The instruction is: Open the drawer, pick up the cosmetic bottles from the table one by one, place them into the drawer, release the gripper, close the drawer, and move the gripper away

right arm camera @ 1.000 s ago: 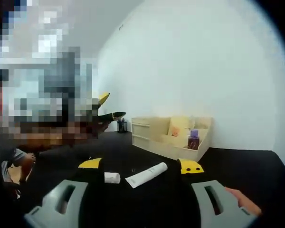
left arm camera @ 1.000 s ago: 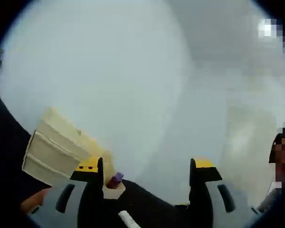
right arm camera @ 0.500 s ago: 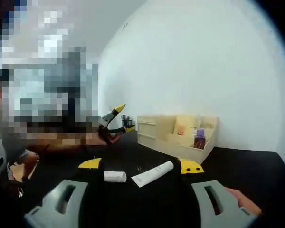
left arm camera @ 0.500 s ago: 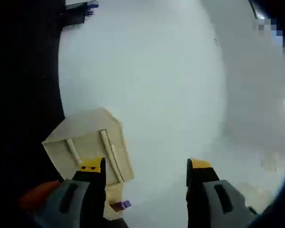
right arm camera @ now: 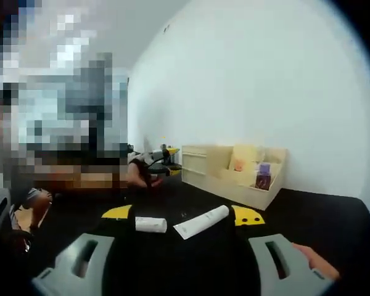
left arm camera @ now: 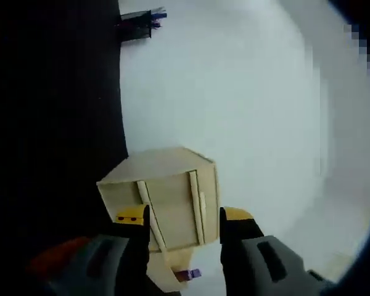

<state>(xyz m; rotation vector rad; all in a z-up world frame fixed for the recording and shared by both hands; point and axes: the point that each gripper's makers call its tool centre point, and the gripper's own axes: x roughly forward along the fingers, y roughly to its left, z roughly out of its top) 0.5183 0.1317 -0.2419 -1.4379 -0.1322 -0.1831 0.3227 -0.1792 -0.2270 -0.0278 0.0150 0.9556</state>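
Left tongs [left arm camera: 184,217] open, lined up on the cream drawer unit [left arm camera: 166,203], drawers shut. Right tongs [right arm camera: 184,216] open, empty, over the black desk [right arm camera: 308,216]; white tube [right arm camera: 201,222] and small white bottle [right arm camera: 150,224] lie between the tips. Risk: left tongs slip off the thin handle [left arm camera: 199,209], or shove the unit back.

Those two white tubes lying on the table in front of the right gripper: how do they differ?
The short tube is stubby, while the long tube is clearly longer and slimmer. The short tube lies roughly level across the right gripper view; the long tube lies at a slant, its far end pointing up and to the right. Both are white, lie flat on the black table, and are untouched.
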